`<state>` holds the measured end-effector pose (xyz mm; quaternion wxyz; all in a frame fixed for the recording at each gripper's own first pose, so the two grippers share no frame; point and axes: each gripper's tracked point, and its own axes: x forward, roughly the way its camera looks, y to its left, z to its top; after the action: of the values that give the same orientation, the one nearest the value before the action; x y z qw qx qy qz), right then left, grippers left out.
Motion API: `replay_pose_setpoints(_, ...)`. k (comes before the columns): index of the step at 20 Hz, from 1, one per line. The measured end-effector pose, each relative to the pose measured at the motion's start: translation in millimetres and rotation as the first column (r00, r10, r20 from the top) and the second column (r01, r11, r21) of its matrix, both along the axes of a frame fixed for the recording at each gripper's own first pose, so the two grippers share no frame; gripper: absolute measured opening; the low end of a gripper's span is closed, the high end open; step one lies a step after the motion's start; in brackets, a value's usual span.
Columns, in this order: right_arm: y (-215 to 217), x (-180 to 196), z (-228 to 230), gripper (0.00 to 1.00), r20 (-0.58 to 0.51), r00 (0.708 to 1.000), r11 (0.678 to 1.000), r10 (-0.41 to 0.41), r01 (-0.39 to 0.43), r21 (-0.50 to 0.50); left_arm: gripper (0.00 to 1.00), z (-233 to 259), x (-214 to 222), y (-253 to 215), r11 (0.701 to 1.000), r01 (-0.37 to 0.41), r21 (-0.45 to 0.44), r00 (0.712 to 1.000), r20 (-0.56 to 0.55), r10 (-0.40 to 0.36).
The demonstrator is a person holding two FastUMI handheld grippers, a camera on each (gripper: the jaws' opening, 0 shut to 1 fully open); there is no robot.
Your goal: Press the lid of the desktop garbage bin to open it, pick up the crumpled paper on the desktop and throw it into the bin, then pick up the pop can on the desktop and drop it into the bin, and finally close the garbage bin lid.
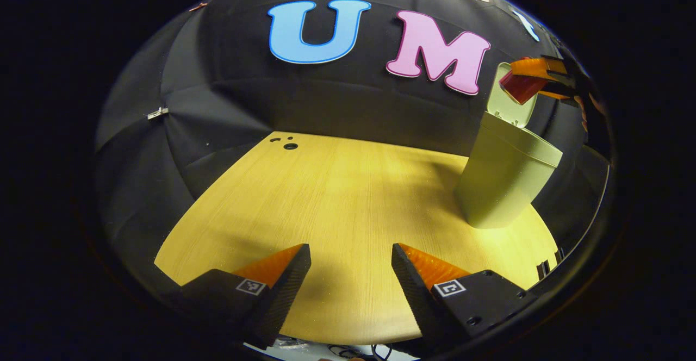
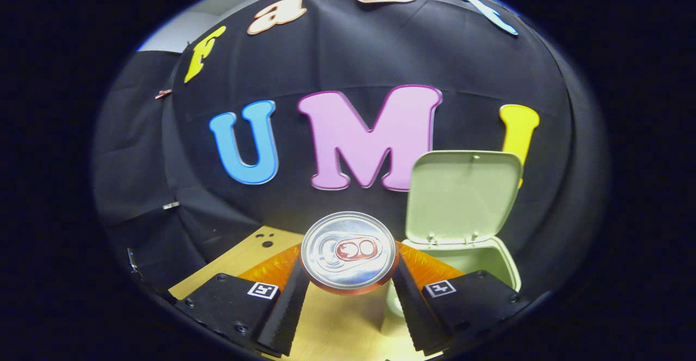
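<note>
My right gripper [image 2: 348,282] jaws pinch the pop can [image 2: 348,252] beside the open bin [image 2: 505,266], lid [image 2: 462,195] raised. My left gripper [image 1: 350,274] jaws stand spread above the desk [image 1: 348,198]. Risk: early release drops the can outside the rim.

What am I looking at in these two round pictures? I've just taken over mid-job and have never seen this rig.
There is no robot arm here: a person holds a two-finger gripper in each hand, and a fisheye camera rides on each, looking forward along its fingers.

In the left gripper view, the left gripper hangs open over the wooden table, holding nothing. Far right stands the pale green garbage bin with its lid up.

In the right gripper view, the right gripper is shut on the pop can, seen top first, with the open bin just to the right and its raised lid behind it. The left gripper view shows the can held above the bin, so it looks about to be dropped in.
</note>
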<state>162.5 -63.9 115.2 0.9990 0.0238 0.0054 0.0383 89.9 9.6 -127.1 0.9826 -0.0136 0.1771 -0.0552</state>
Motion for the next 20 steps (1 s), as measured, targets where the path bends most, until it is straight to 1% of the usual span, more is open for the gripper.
replay_pose_setpoints(2, -28, 5, 5, 0.82, 0.004, 0.999, 0.998, -0.051, 0.051, 0.028, 0.96, -1, 1, -3, 1.0, 0.009, 0.006, 1.0, -0.003, -0.009)
replay_pose_setpoints(5, -68, 11, 3, 0.82, 0.001, 0.993, 0.993, -0.117, 0.117, 0.024, 0.96, -2, 4, -3, 1.0, 0.006, 0.003, 1.0, -0.009, -0.006)
replay_pose_setpoints(9, -106, 21, -18, 0.82, -0.051, 0.981, 0.981, -0.186, 0.188, 0.049, 0.96, 0, 9, -3, 1.0, -0.005, -0.005, 1.0, -0.009, 0.005)
replay_pose_setpoints(11, -115, 24, -27, 0.82, -0.07, 0.978, 0.978, -0.198, 0.202, 0.055, 0.96, 0, 12, -1, 1.0, -0.014, -0.005, 1.0, -0.01, 0.014)
replay_pose_setpoints(13, -119, 28, -38, 0.82, -0.088, 0.975, 0.977, -0.206, 0.21, 0.041, 0.96, 1, 14, 0, 1.0, -0.02, -0.007, 1.0, -0.013, 0.02)
replay_pose_setpoints(14, -119, 29, -43, 0.82, -0.096, 0.973, 0.977, -0.209, 0.212, 0.029, 0.96, 2, 21, -6, 1.0, -0.022, -0.008, 1.0, -0.013, 0.022)
replay_pose_setpoints(20, -124, 37, -52, 0.85, -0.102, 0.969, 0.974, -0.225, 0.224, -0.022, 0.96, 2, 25, -4, 0.999, -0.032, 0.001, 0.999, -0.016, 0.032)
